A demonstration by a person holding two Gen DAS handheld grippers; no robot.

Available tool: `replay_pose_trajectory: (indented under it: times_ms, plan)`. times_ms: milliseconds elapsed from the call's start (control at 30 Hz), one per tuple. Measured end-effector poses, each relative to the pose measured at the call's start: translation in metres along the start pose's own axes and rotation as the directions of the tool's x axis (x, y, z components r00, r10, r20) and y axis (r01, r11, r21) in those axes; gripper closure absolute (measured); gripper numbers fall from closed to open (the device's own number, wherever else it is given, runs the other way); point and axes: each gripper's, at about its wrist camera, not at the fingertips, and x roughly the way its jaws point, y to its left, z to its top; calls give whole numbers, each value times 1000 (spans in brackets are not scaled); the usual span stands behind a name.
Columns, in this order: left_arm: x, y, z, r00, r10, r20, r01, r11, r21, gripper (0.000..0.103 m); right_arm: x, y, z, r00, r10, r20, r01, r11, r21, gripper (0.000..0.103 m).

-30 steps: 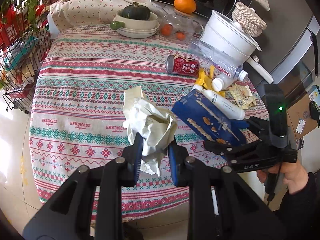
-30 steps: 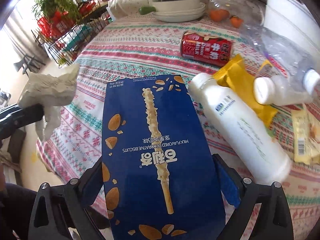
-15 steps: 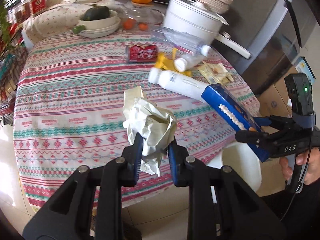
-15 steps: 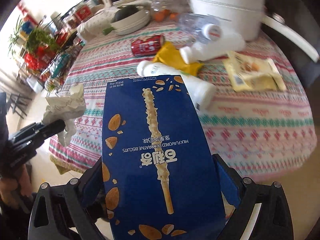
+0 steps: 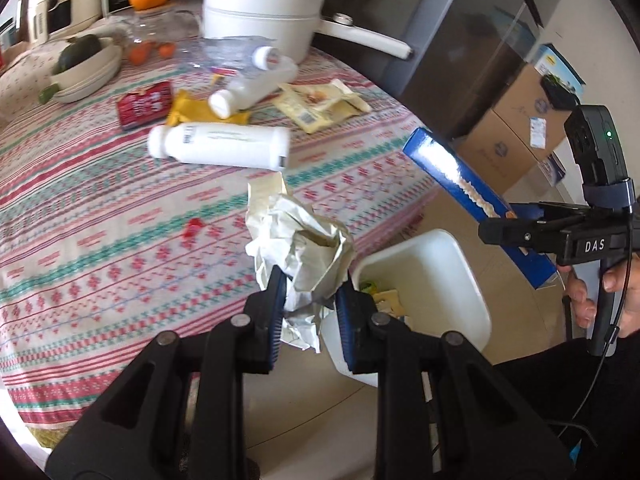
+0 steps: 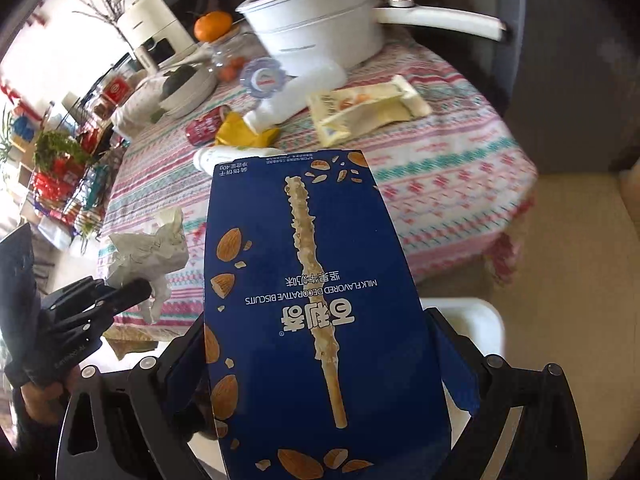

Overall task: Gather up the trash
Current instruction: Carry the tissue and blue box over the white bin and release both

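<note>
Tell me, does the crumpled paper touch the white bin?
Apart. In the right wrist view the crumpled paper hangs over the tablecloth, far from the white bin.

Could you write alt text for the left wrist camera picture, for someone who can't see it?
The left gripper clamps crumpled paper beside a white bin; the right gripper holds a blue biscuit box above it. Bottles and wrappers litter the patterned tablecloth.

You have a navy biscuit box [image 6: 320, 300] printed with brown almonds, a crumpled off-white paper [image 5: 300, 240], a white bin [image 5: 424, 276], and a worktop [image 5: 100, 220] cloth striped red, teal and pink.
</note>
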Motion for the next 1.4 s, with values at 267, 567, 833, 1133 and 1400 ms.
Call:
replay_pose_trajectory:
  times_ms: [267, 567, 833, 1133, 1400]
  plan:
    - [27, -42, -8, 998, -22, -51, 27, 995, 100, 77, -6, -47, -33, 996, -69, -49, 68, 998, -5, 4]
    - [58, -93, -27, 990, -65, -121, 88, 976, 199, 77, -4, -82, -55, 986, -128, -105, 126, 992, -17, 4]
    - [83, -120, -42, 983, -69, -172, 114, 956, 269, 73, 3, -104, -69, 976, -152, -158, 153, 988, -5, 4]
    - [80, -122, -43, 985, -53, -165, 100, 951, 293, 37, 5, -112, -78, 968, -161, -191, 163, 987, -5, 3]
    - [66, -100, -36, 991, -10, -135, 44, 967, 253, 21, 11, -111, -79, 960, -171, -222, 172, 985, -16, 3]
